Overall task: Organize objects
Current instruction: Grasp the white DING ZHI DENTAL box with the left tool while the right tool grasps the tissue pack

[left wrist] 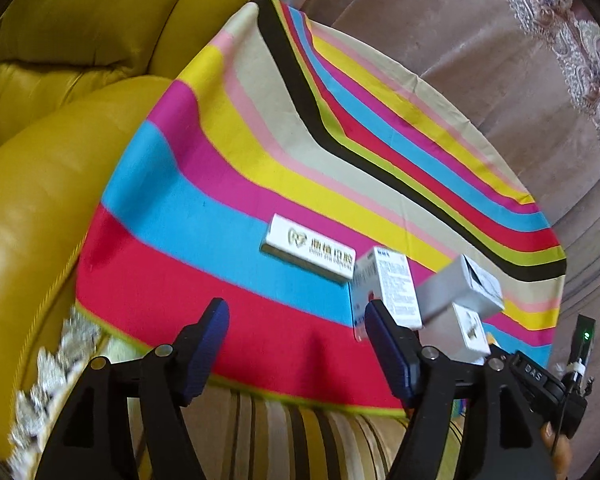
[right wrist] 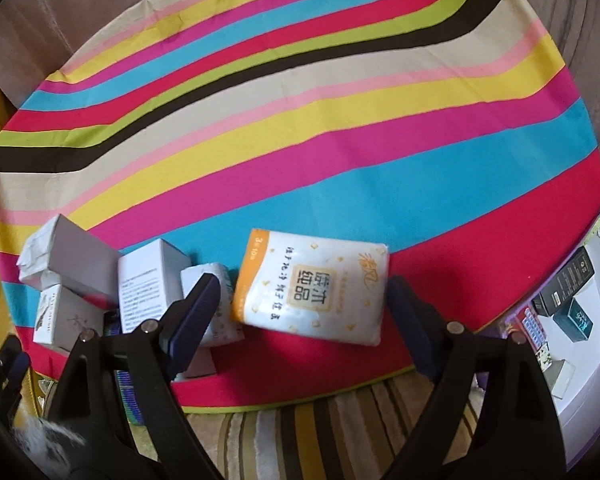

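A: What sits before the right gripper (right wrist: 300,312)?
B: A white tissue pack (right wrist: 310,286) with an orange edge and printed characters, lying flat on the striped cloth (right wrist: 340,128), red band, between the wide-spread fingers, untouched.
A: And the left gripper (left wrist: 296,340)?
B: Fingers wide apart, holding nothing. A long white box (left wrist: 309,249) lies ahead on the blue stripe; more white cartons (left wrist: 458,292) cluster just right.
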Action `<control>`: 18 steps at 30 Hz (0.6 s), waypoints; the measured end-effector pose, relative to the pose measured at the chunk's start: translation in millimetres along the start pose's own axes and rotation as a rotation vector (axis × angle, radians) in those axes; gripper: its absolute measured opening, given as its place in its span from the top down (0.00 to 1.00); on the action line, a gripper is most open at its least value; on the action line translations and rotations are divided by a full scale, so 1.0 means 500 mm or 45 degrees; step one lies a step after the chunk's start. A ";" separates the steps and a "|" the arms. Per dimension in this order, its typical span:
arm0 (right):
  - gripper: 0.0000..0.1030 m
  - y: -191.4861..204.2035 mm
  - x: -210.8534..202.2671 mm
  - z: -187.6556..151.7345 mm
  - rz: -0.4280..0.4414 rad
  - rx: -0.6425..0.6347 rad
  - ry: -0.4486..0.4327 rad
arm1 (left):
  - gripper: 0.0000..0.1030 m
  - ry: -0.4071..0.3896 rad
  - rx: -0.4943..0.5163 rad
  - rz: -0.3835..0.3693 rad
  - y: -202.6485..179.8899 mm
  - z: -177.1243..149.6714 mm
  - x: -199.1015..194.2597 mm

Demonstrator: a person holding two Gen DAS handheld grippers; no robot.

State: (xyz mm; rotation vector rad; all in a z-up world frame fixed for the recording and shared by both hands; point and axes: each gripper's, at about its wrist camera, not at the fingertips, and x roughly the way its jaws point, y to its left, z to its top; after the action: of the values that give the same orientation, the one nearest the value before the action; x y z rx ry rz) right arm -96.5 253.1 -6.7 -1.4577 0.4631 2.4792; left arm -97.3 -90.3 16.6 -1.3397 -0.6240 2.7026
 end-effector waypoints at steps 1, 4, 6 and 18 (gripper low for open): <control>0.16 -0.007 0.000 0.000 -0.003 0.009 0.000 | 0.28 0.000 0.021 0.011 -0.004 0.009 0.007; 0.16 -0.013 0.009 0.001 -0.019 0.027 0.017 | 0.23 0.038 0.093 0.039 -0.026 0.030 0.037; 0.15 -0.013 0.016 0.000 -0.039 0.015 0.019 | 0.23 0.080 0.142 0.068 -0.039 0.036 0.061; 0.12 0.010 0.031 0.000 -0.121 -0.070 0.012 | 0.19 0.232 0.310 0.115 -0.065 0.049 0.138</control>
State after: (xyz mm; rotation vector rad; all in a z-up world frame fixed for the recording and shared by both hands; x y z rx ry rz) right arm -105.5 249.1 -19.7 -1.4768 0.3223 2.4300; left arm -162.7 -52.8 -9.6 -1.5545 -0.2157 2.5773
